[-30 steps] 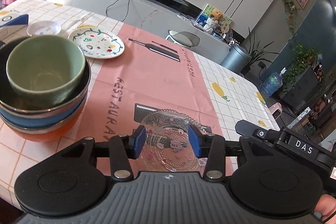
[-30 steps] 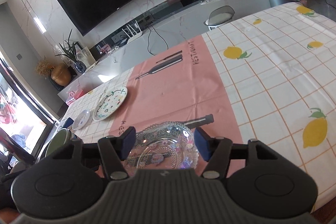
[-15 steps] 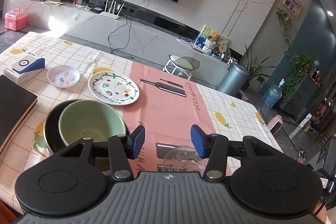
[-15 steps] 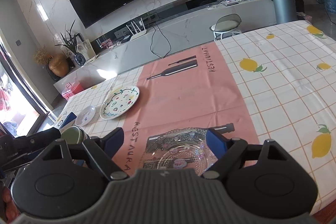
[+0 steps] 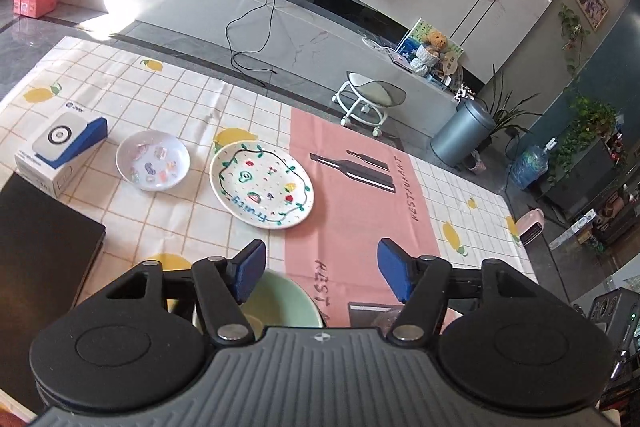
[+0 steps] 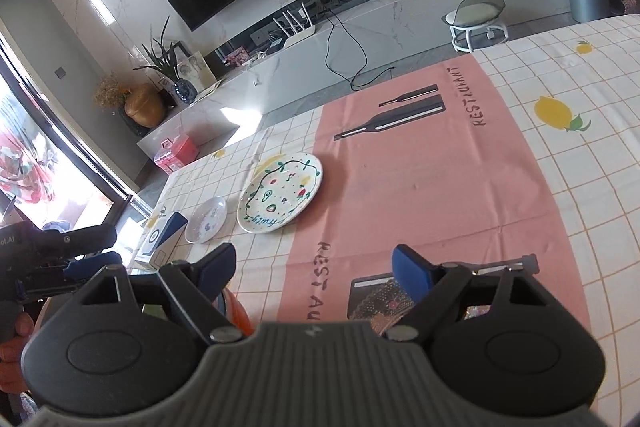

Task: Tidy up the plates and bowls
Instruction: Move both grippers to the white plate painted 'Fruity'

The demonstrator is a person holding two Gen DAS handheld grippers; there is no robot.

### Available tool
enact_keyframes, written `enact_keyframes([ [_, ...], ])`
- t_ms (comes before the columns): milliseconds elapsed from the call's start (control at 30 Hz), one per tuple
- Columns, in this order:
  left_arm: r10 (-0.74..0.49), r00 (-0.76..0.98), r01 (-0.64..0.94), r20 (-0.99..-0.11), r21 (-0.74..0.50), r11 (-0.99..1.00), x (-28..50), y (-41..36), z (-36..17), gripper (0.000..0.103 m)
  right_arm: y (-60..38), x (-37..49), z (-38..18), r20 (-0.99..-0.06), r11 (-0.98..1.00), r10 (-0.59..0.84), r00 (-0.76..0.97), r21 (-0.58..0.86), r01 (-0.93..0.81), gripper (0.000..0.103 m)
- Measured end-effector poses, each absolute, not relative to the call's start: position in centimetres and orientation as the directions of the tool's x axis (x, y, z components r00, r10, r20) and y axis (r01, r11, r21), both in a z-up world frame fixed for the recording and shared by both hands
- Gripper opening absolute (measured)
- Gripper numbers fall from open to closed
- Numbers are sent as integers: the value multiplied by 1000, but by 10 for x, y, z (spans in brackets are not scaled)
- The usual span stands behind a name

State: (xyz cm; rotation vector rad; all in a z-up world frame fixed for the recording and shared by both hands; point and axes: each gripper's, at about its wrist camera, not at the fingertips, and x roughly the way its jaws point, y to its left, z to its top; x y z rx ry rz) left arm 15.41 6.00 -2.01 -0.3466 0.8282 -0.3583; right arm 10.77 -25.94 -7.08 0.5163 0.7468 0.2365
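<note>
My left gripper point(image 5: 320, 269) is opening, nothing between its jaws; the green bowl point(image 5: 280, 301) sits just under its left finger. My right gripper point(image 6: 314, 273) hangs wide open and empty above the pink runner point(image 6: 420, 179), the glass plate point(image 6: 386, 301) partly hidden below its right finger. The fruit plate point(image 5: 264, 185) and small dish point(image 5: 153, 160) lie side by side farther off.

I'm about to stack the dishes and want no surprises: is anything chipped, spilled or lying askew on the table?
Nothing stands out. The fruit-painted plate and the small patterned plate lie flat, apart and whole on the tablecloth, with no spill. The glass plate is mostly hidden.
</note>
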Motion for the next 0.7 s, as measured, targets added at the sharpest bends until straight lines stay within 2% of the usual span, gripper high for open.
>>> enact_keyframes([
  [100, -418, 613, 157, -670, -416, 896, 176, 68, -23, 79, -258, 127, -74, -596, 837, 393, 700, 547, -5, 84],
  [267, -460, 561, 184, -688, -439, 880, 216, 83, -41, 79, -254, 162, -83, -613, 817, 426, 665, 577, 8, 84],
  [467, -455, 531, 169, -715, -437, 884, 254, 103, -73, 77, -247, 201, -102, -637, 794, 454, 623, 606, 42, 77],
  [700, -523, 484, 137, -702, -529, 837, 281, 124, -111, 77, -235, 238, -122, -654, 786, 474, 590, 616, 53, 74],
])
